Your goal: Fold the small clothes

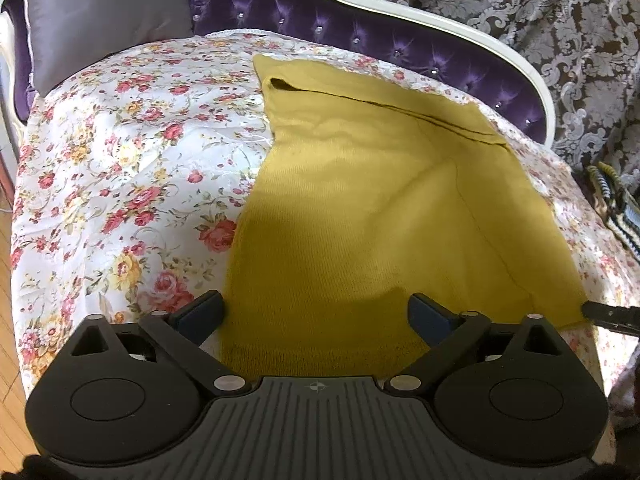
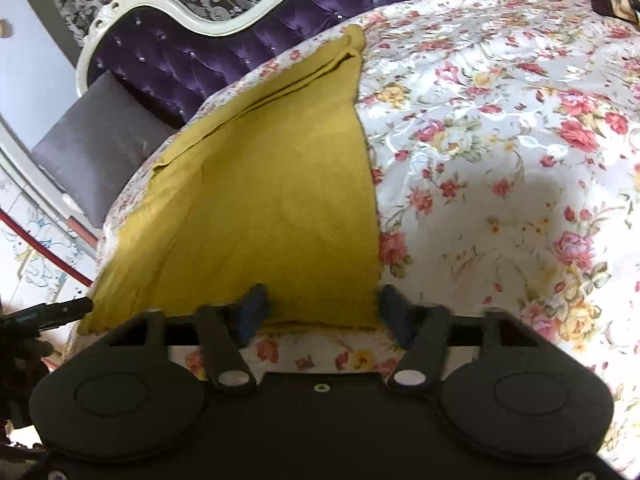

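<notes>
Mustard-yellow knit garment lies spread flat on the floral bedspread, narrower at its far end, where a folded band runs across it close to the purple tufted headboard, and wider toward us at the near edge of the bed. We see a seam or crease running down its right half in the left wrist view.

Our left gripper hangs over the near left part of the garment with its jaws standing wide and released. The left finger sits just past the garment's left edge, over the bedspread, and the right finger is over the cloth. The hem lies between the two fingers, but no pad presses on it.

Our right gripper is at the near right corner of the garment, its jaws also apart, though less wide. The left finger is over the cloth and the right finger stands just beside the garment's right edge. The hem passes between them, and we cannot make out any pinch on it.

A grey cushion leans against the headboard at the far left. A patterned curtain hangs behind the bed. Wooden floor shows at the left.
</notes>
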